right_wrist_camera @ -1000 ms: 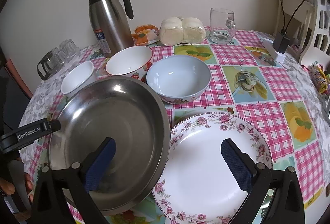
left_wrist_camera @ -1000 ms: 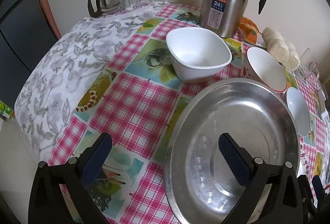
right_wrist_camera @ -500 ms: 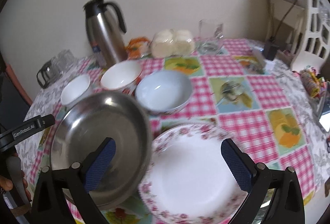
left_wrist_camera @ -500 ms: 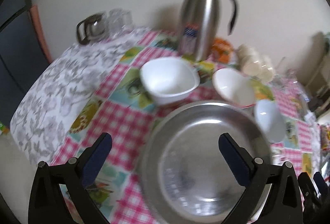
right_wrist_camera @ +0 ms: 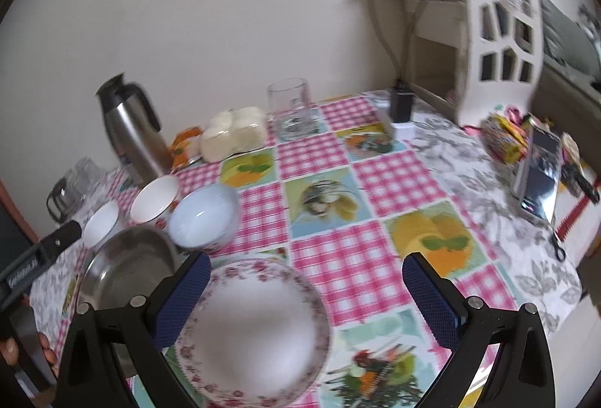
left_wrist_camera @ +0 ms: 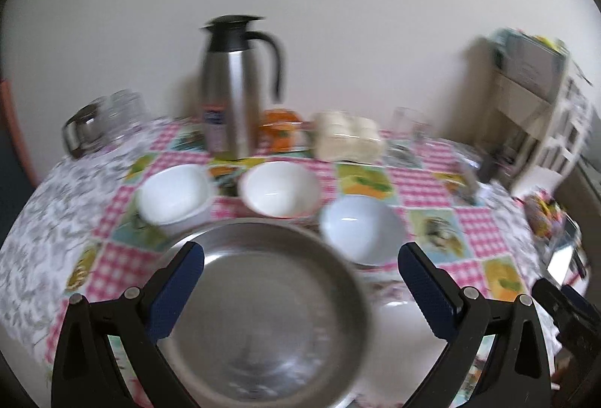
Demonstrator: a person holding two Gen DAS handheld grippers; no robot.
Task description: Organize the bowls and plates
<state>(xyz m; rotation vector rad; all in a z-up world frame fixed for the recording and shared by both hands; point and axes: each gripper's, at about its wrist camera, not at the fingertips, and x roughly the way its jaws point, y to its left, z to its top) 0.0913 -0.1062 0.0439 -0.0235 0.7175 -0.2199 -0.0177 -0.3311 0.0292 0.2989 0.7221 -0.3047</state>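
Observation:
A wide steel plate (left_wrist_camera: 263, 310) lies at the table's near edge, under my open left gripper (left_wrist_camera: 300, 291). To its right lies a white plate with a pink floral rim (right_wrist_camera: 255, 329), in front of my open right gripper (right_wrist_camera: 306, 299). Behind the two plates stand three bowls in a row: a square white bowl (left_wrist_camera: 172, 196), a round white bowl (left_wrist_camera: 280, 188) and a pale blue bowl (left_wrist_camera: 360, 229). In the right wrist view the steel plate (right_wrist_camera: 127, 269) and the pale blue bowl (right_wrist_camera: 204, 216) lie left of the floral plate. Neither gripper holds anything.
A steel thermos (left_wrist_camera: 231, 85) stands at the back, with glass cups (left_wrist_camera: 101, 122) left of it and wrapped buns (left_wrist_camera: 347, 139) and a glass mug (right_wrist_camera: 289, 111) to its right. A phone (right_wrist_camera: 537, 175), snacks and a white shelf (right_wrist_camera: 496, 32) sit at the right.
Both grippers have drawn back, risen and swung right, so the table looks smaller and farther. The dishes have kept their places. Both grippers stay open.

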